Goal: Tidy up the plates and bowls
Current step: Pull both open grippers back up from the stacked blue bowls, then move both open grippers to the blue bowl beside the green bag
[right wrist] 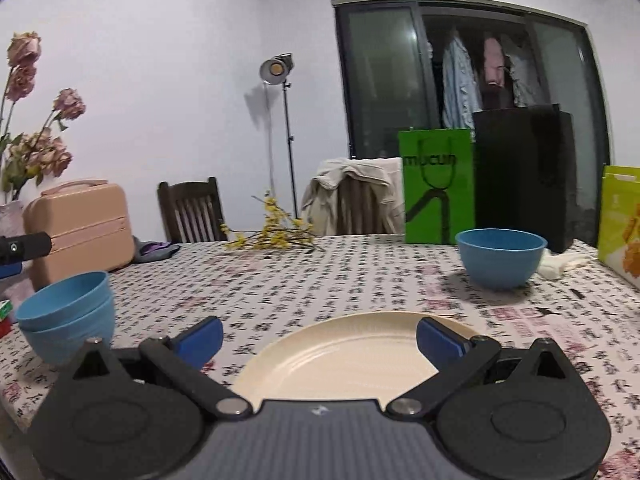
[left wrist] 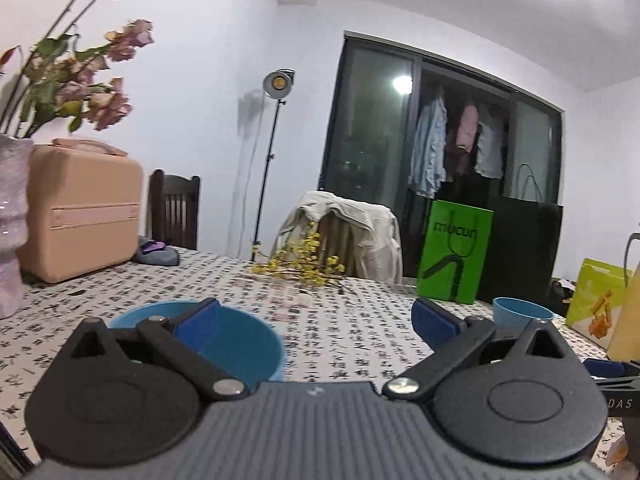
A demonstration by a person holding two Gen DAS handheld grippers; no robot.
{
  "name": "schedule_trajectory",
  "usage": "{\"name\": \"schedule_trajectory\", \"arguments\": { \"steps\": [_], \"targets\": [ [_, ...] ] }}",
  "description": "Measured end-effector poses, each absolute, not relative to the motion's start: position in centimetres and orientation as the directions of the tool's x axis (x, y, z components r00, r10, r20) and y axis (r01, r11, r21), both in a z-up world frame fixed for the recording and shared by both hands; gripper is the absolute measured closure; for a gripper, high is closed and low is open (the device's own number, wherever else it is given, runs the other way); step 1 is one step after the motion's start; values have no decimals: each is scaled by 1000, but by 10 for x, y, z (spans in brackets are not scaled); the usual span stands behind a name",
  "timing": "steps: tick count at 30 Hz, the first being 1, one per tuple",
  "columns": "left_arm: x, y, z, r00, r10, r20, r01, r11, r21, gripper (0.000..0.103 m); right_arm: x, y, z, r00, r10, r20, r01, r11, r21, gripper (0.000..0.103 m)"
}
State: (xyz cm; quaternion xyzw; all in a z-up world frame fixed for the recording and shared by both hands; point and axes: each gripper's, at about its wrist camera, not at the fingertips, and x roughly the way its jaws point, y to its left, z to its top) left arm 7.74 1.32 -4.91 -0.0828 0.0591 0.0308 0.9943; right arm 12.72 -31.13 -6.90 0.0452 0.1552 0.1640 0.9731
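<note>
Sorting stage: 2 blue bowls (right wrist: 66, 312) already sit nested at the left of the right wrist view; a lone blue bowl (right wrist: 501, 257) stands well apart at the right, so my judgement is that gathering the bowls is partway done.
Left gripper (left wrist: 316, 318): jaws spread wide, holding nothing; its left pad overlaps the rim of the nested bowls (left wrist: 224, 344) at the lower left of its frame, though whether it touches the rim is hard to tell from this angle.
Right gripper (right wrist: 320, 338): jaws spread wide and empty, low over the table, with the cream plate (right wrist: 352, 356) lying flat between its fingers at the lower centre.
Lone bowl from the left wrist: small, at the right edge of the frame (left wrist: 520, 310), in front of the black bag.
Pose: both tools are held level, pointing across the patterned tablecloth (right wrist: 320, 272) toward the green bag (right wrist: 438, 186).
Next move, as I judge it: either close on the plate's near rim, or reach to the lone bowl and carry it to the stack; the plate lies flat, so 1 finger must slip under its edge.
</note>
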Motion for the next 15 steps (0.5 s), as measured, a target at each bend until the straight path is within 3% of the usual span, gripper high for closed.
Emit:
{"name": "schedule_trajectory", "arguments": {
  "steps": [15],
  "targets": [
    [110,-37,-44,987,-90,-136,73,989,-125,0,138,-359,-60,930,250,-270,-220,966,138,0]
  ]
}}
